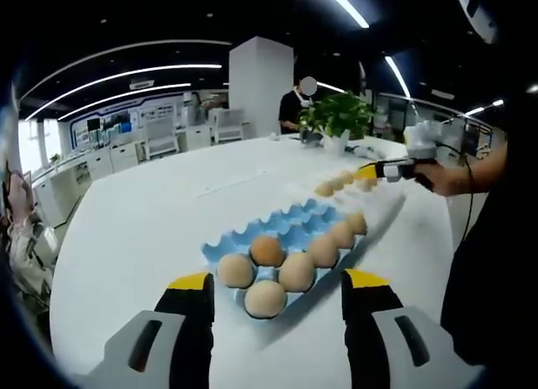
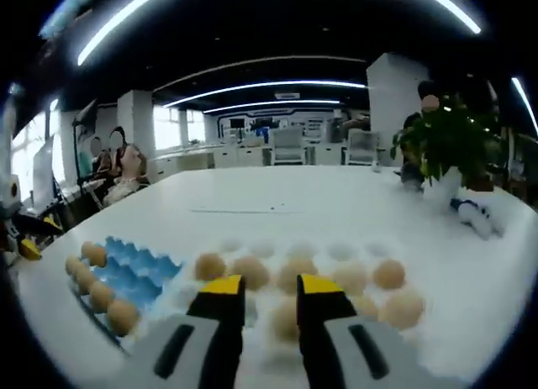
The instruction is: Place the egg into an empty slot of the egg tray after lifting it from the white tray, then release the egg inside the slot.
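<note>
The blue egg tray lies right in front of my left gripper, which is open and holds nothing. Several brown eggs fill its near slots, and the far slots are bare. Beyond it the white tray carries more eggs, and my right gripper hangs low over them. In the right gripper view, the right gripper has its jaws narrowed onto a pale egg sitting in the white tray. The blue egg tray lies to the left. This view is blurred.
A potted plant stands at the far side of the big white table. A person's hand holds the right gripper. People sit beyond the table's left edge. Chairs and desks fill the room behind.
</note>
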Demonstrator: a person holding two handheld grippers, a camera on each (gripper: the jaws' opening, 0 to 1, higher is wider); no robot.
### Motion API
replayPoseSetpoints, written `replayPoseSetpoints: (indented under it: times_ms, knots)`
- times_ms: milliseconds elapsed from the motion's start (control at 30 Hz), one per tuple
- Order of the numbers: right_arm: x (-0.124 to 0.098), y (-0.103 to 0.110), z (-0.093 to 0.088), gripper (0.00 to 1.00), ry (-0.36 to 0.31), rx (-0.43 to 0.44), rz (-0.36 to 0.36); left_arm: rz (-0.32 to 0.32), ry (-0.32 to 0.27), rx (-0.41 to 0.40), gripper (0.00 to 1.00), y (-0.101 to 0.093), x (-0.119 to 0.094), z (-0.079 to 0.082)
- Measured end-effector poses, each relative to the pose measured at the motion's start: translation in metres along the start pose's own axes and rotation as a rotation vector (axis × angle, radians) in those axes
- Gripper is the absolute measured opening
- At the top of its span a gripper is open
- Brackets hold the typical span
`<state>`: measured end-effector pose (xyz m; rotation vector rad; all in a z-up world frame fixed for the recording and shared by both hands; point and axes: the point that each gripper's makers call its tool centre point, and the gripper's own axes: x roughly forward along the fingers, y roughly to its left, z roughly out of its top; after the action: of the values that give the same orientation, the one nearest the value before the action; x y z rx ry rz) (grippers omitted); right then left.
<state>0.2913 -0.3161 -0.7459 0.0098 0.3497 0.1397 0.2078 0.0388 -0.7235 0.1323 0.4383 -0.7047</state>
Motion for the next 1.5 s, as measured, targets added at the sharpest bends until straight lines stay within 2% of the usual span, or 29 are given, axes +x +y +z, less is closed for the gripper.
replayPoseSetpoints:
  times_ms: [200, 300, 333, 367, 633, 767, 967, 1300, 1433, 1500]
  knots:
    - [0.007, -0.005, -0.025, 0.24, 0.064, -0.025, -0.005, 0.004, -0.005, -0.005, 0.61, 0.001, -0.002, 0.001]
    - [0.009, -0.006, -0.031, 0.27, 0.074, -0.027, -0.003, 0.006, 0.000, -0.004, 0.61, 0.002, -0.002, 0.000]
    - [0.011, -0.004, -0.036, 0.26, 0.101, -0.024, 0.009, 0.006, -0.001, -0.006, 0.60, 0.002, -0.003, 0.000]
    - [0.010, -0.002, -0.033, 0.26, 0.081, -0.092, 0.012, 0.008, -0.001, -0.002, 0.61, 0.002, -0.003, 0.000]
    - [0.007, -0.004, -0.029, 0.25, 0.074, -0.039, 0.021, 0.007, -0.003, 0.002, 0.60, 0.003, -0.003, 0.001]
    - [0.000, 0.001, -0.009, 0.25, 0.018, -0.018, 0.029, 0.013, -0.005, 0.000, 0.60, 0.005, -0.004, 0.001]
    - [0.001, 0.024, 0.005, 0.25, -0.006, -0.029, 0.095, 0.005, 0.001, 0.002, 0.61, 0.003, -0.001, 0.000]
    - [0.009, 0.074, 0.010, 0.25, -0.014, -0.054, 0.223, 0.009, 0.001, -0.007, 0.62, 0.003, -0.002, 0.000]
    - [0.011, 0.097, 0.013, 0.25, -0.014, -0.058, 0.278, 0.019, 0.035, -0.047, 0.70, 0.005, -0.002, -0.006]
    - [0.011, 0.107, 0.015, 0.25, -0.021, -0.060, 0.301, 0.017, 0.033, -0.046, 0.70, 0.004, -0.002, -0.006]
